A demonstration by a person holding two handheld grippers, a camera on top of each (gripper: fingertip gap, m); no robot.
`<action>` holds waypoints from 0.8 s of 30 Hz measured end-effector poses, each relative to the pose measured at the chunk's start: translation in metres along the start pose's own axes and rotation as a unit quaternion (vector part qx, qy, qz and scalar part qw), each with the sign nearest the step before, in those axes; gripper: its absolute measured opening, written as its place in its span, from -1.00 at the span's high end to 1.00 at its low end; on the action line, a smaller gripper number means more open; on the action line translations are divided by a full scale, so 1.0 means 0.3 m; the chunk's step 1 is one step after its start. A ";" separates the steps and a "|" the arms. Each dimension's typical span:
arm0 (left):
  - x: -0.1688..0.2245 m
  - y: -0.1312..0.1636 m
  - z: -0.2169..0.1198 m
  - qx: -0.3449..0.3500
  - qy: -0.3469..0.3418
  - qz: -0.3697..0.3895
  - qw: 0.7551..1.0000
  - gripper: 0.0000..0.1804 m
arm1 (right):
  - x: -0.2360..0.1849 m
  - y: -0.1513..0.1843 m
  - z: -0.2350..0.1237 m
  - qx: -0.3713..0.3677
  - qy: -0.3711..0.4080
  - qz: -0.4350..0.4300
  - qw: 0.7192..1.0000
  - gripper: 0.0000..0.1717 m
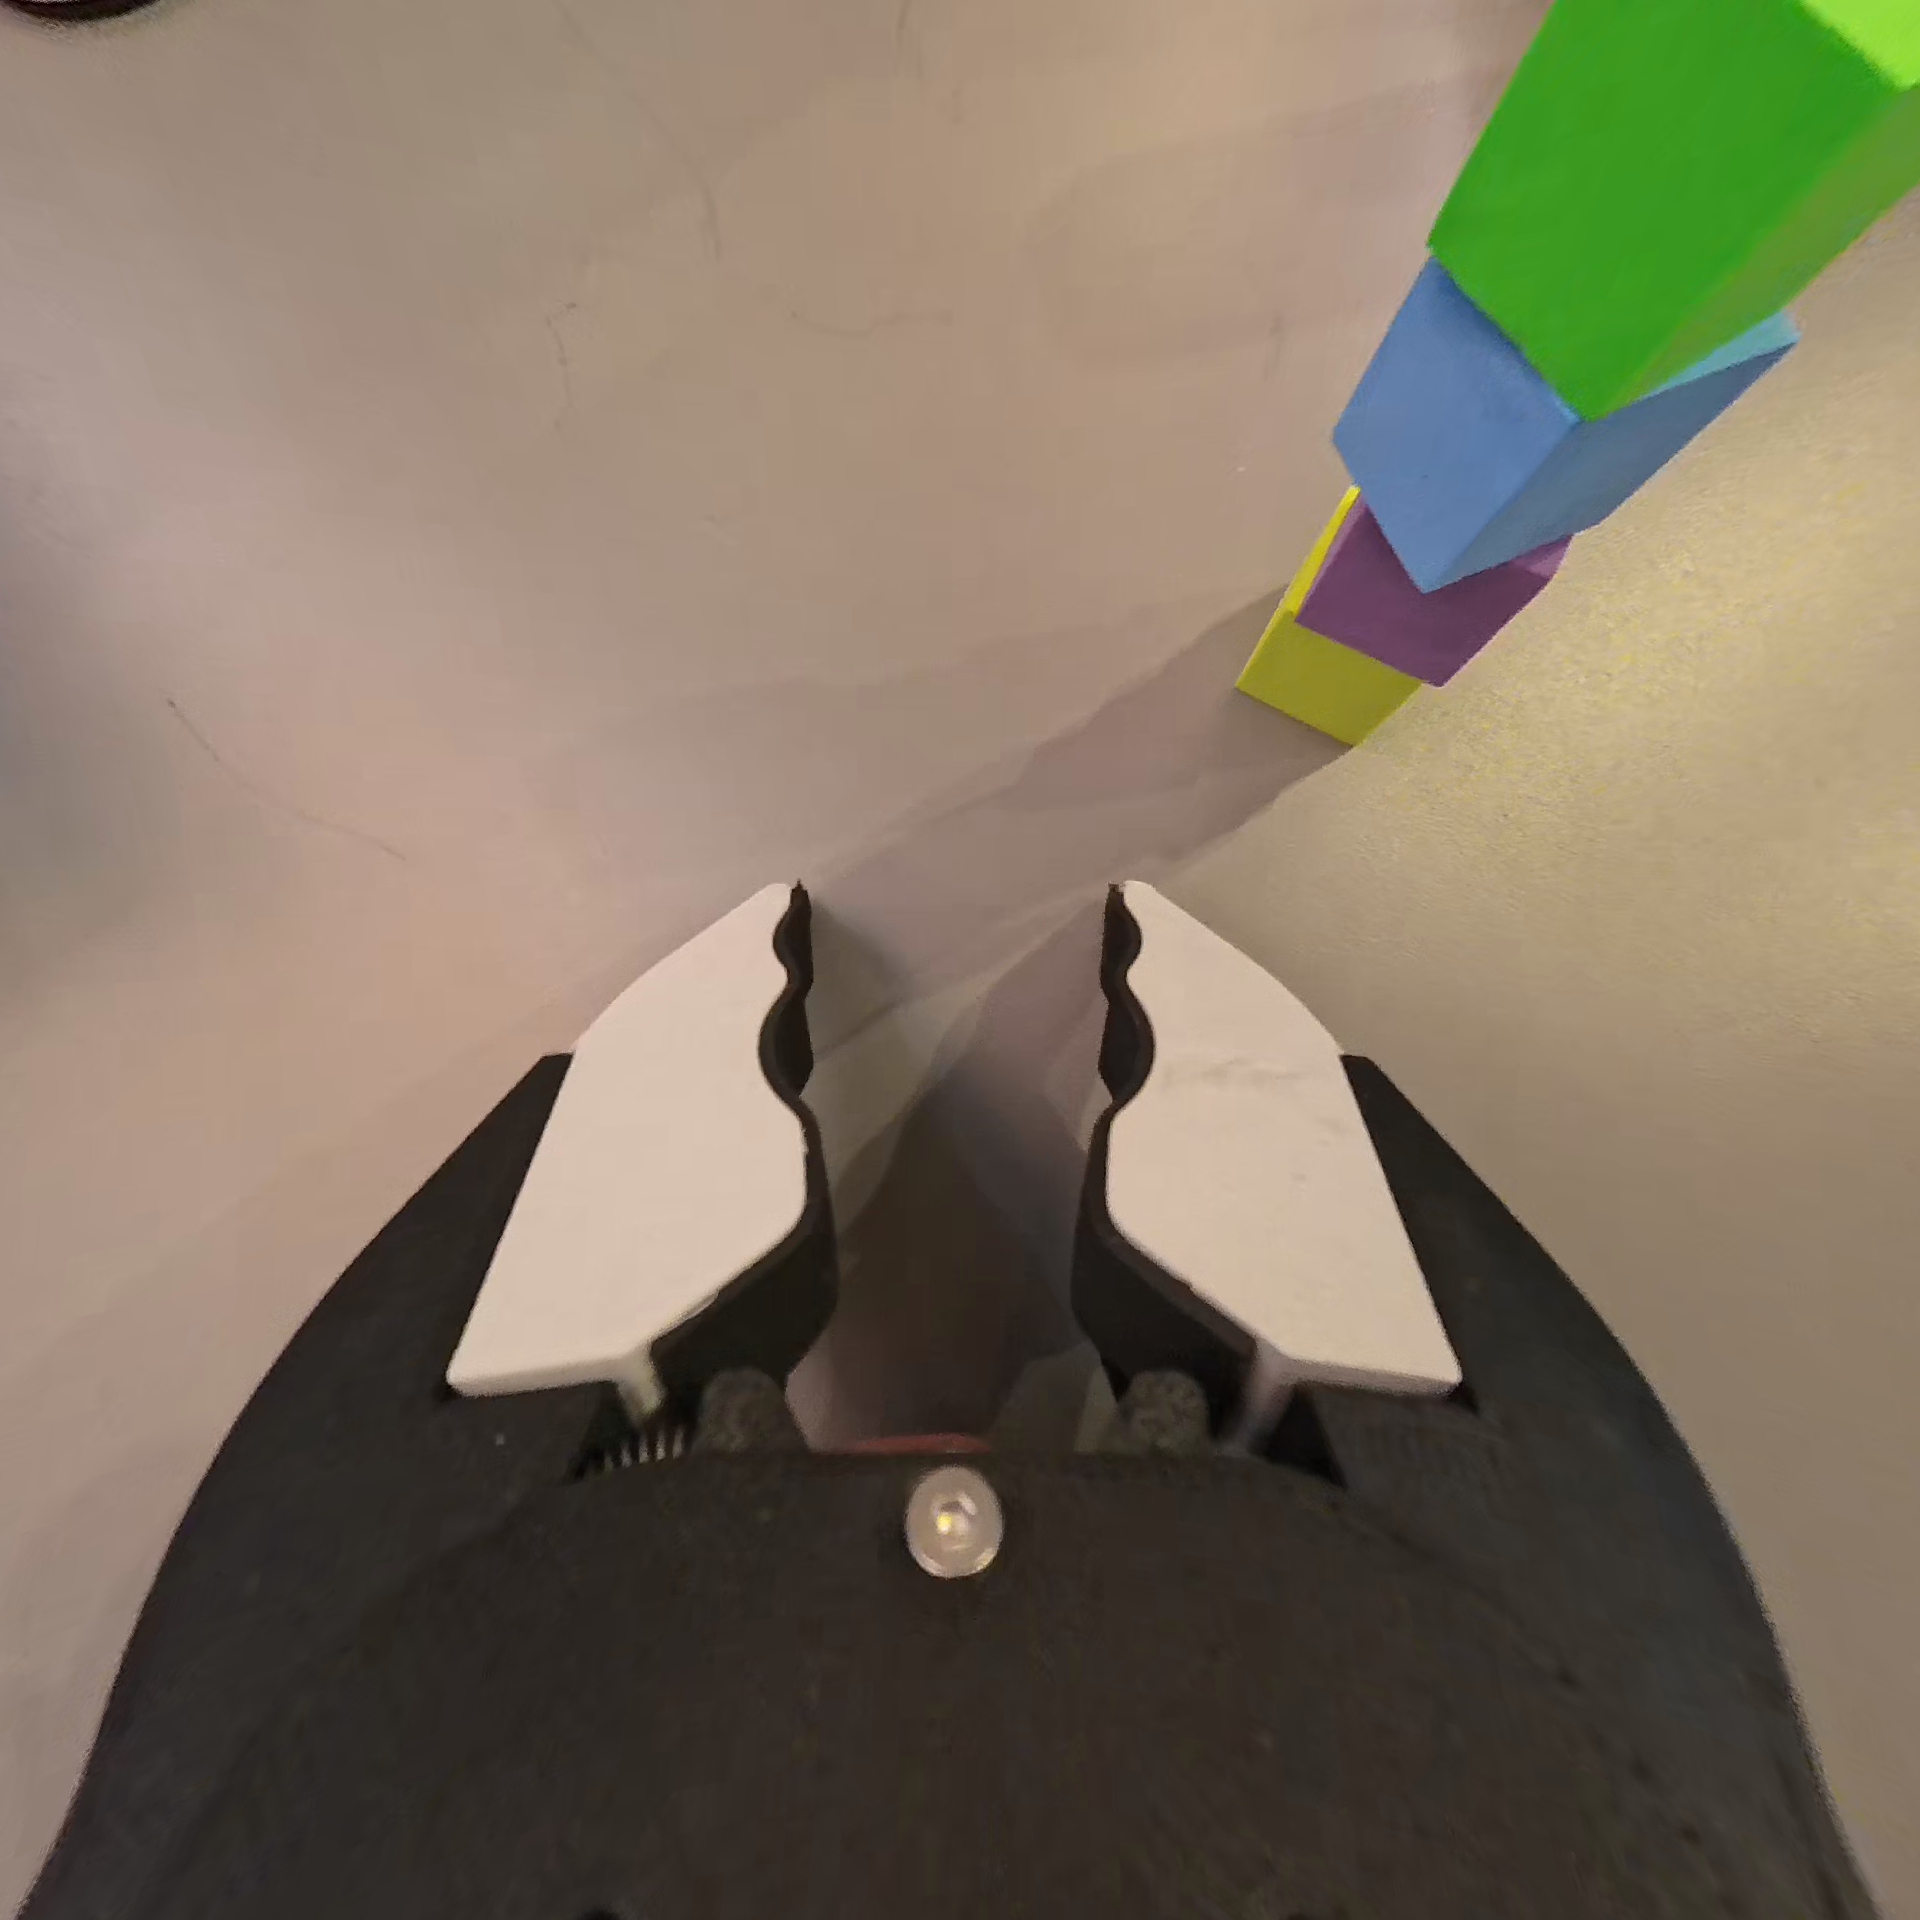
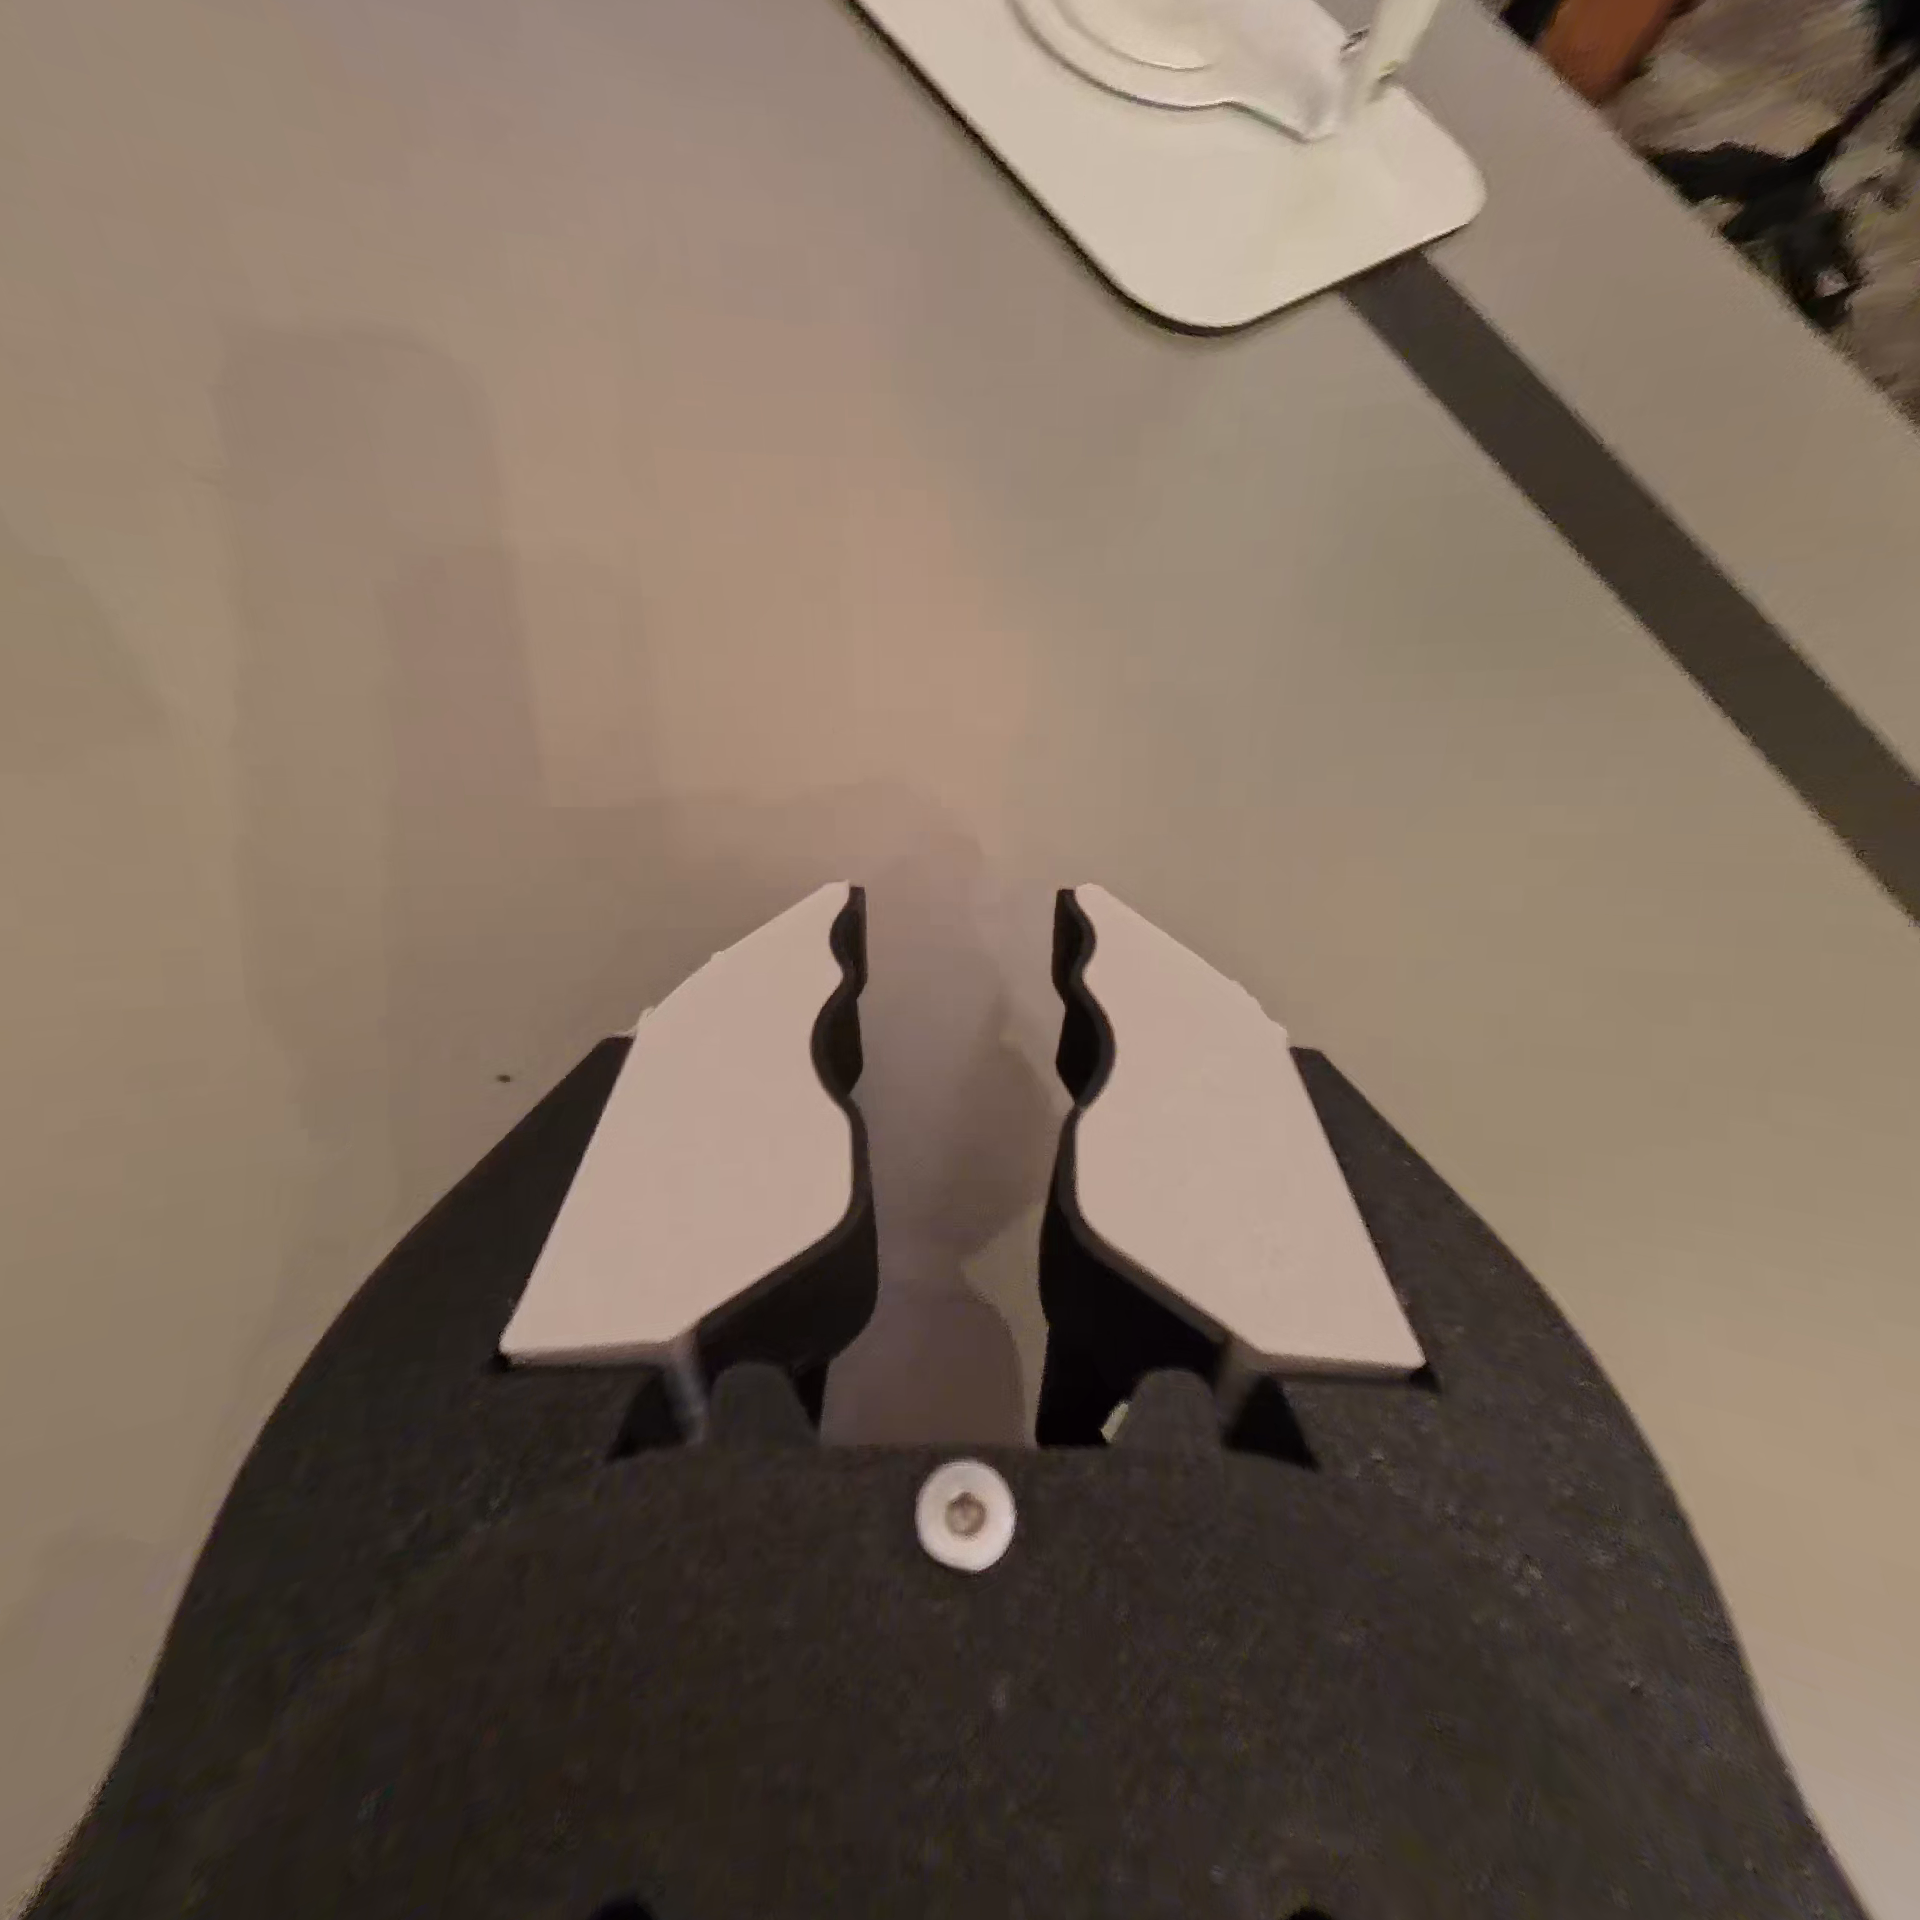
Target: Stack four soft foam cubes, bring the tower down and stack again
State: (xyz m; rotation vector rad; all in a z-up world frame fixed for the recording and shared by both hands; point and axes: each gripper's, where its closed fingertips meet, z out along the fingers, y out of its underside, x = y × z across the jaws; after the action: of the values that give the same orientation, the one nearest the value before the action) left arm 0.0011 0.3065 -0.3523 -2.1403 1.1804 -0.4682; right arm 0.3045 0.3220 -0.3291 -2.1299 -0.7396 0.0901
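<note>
In the left wrist view a tower of four foam cubes stands on the table at the upper right: a yellow cube at the bottom, a purple cube on it, a blue cube above, and a green cube on top. The cubes sit slightly twisted against each other. My left gripper is open and empty, above the table to the left of the tower. My right gripper is open and empty over bare table; the tower is not in its view.
The table is pale grey. A white flat base bearing a white object lies at the far right in the right wrist view, next to a dark strip along the table's edge. Across from one pair of fingers to the other is roughly 30 centimetres. My left gripper is the nearer one to the yellow cube: about 5 centimetres, against 25 centimetres.
</note>
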 end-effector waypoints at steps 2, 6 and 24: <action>-0.001 0.000 0.000 0.000 -0.001 -0.001 1.000 0.42 | 0.043 0.021 -0.009 -0.010 0.028 -0.002 1.000 0.65; -0.012 0.000 -0.002 0.002 -0.011 -0.008 1.000 0.48 | 0.121 0.085 -0.023 -0.049 0.086 -0.030 0.995 0.82; -0.002 0.001 -0.003 0.003 -0.017 0.011 1.000 0.97 | 0.136 0.095 -0.026 -0.023 0.065 0.019 0.997 0.95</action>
State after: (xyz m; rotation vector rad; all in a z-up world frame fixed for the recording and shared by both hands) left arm 0.0001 0.3066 -0.3517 -2.1199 1.1805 -0.4236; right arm 0.3539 0.3252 -0.3377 -2.1710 -0.6306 -0.0442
